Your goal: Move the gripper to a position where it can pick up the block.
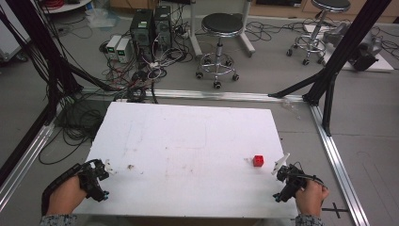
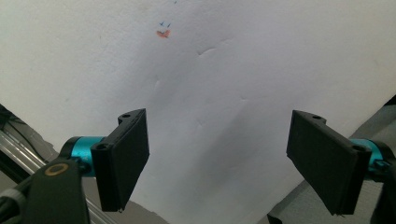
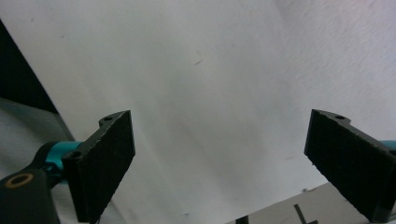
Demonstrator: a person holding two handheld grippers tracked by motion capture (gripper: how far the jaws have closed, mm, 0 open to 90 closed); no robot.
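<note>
A white bench (image 1: pixel 188 141) carries a small red cube (image 1: pixel 258 160), which sits toward its right side, a little in from the near edge. The right gripper (image 1: pixel 282 165) is held in the person's right hand (image 1: pixel 310 197) at the near right corner of the bench, and the cube lies just beside its white-tipped end, to that gripper's left and slightly farther from the person, not touching it. In the right gripper view the fingers (image 3: pixel 100 163) stand wide apart with bare white surface between them and nothing held. The left gripper (image 1: pixel 101 169) is in the left hand (image 1: pixel 66 195) at the near left corner, well apart from the cube, with most of the bench's width between them. In the left gripper view its fingers (image 2: pixel 122 156) are likewise spread wide and empty, over plain white surface marked with a small orange and blue smudge (image 2: pixel 163 31) (faint dents show there too). Beyond the bench, on the floor, stand two round stools (image 1: pixel 221 28), computer cases (image 1: pixel 150 26) and tangled cables (image 1: pixel 136 75).
</note>
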